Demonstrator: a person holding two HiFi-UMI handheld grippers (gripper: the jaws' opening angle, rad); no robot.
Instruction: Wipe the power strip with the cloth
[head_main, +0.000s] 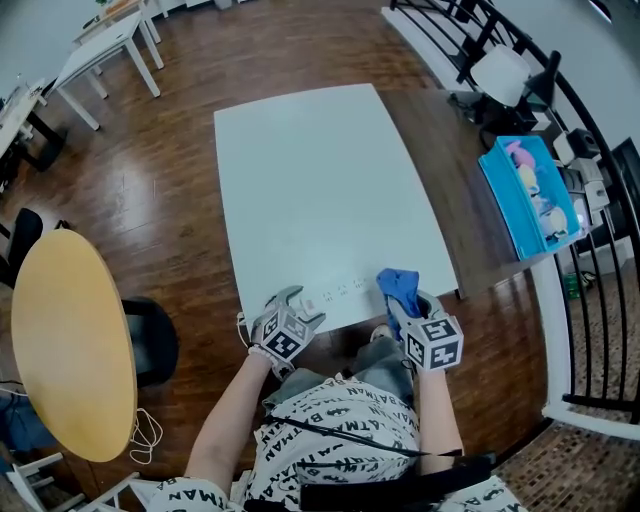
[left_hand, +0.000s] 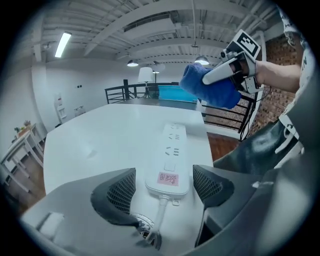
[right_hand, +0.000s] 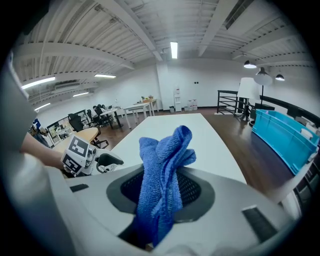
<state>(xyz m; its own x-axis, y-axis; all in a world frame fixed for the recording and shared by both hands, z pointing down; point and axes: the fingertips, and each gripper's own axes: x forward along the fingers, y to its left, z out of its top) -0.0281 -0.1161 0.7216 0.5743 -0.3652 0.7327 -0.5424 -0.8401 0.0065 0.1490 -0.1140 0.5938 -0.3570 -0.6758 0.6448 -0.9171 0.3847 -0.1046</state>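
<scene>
Hovering both grippers over the near edge of the white tabletop (head_main: 320, 170).
Left gripper (left_hand: 165, 187) is angled down, jaws wide apart either side of the cable end of the white plastic power strip (left_hand: 172, 155), pads clear of it; strip lies flat. Right gripper (right_hand: 160, 195) is tilted down beside it, jaws clamped on the bunched blue terry cloth (right_hand: 162, 165), which is held above the tabletop.

Left gripper (left_hand: 164, 184) low over the white table (left_hand: 100, 140), jaws wide apart, and the power strip (left_hand: 171, 155) lies flat between them, pads clear of it. Pink label (left_hand: 168, 178) at the near end, cable (left_hand: 161, 212) trailing toward the camera. Up right, the right gripper (left_hand: 212, 76) clamps a blue cloth (left_hand: 220, 95) in the air
</scene>
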